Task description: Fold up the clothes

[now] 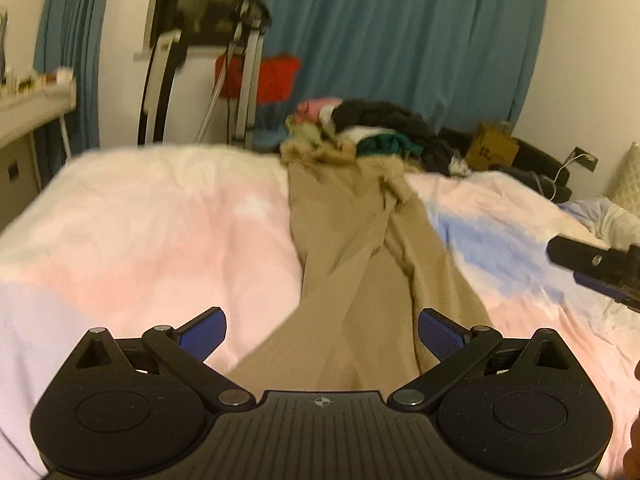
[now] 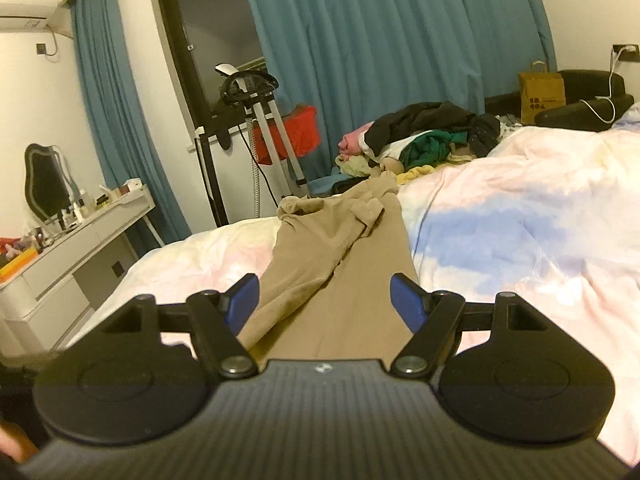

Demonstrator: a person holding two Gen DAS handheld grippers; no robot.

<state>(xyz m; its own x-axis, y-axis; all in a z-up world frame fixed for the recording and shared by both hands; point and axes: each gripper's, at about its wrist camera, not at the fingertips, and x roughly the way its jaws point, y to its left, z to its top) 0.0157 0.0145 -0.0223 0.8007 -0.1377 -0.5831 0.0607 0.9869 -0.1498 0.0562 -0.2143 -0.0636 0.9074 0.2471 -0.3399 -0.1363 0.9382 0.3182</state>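
The tan trousers [image 1: 352, 240] look soft and floppy. Both the left hand-held gripper [image 1: 322, 336] and the right hand-held gripper [image 2: 324, 300] are wide apart, empty; grab the leg ends right below them.

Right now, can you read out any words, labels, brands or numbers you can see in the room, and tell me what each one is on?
No text can be read.
Brown paper bag beyond the bed: dark print on its front, too small and blurred to read.
Bottles and boxes on the white dressing table: any labels are too small to read.
Tan trousers and the clothes pile: no lettering visible.
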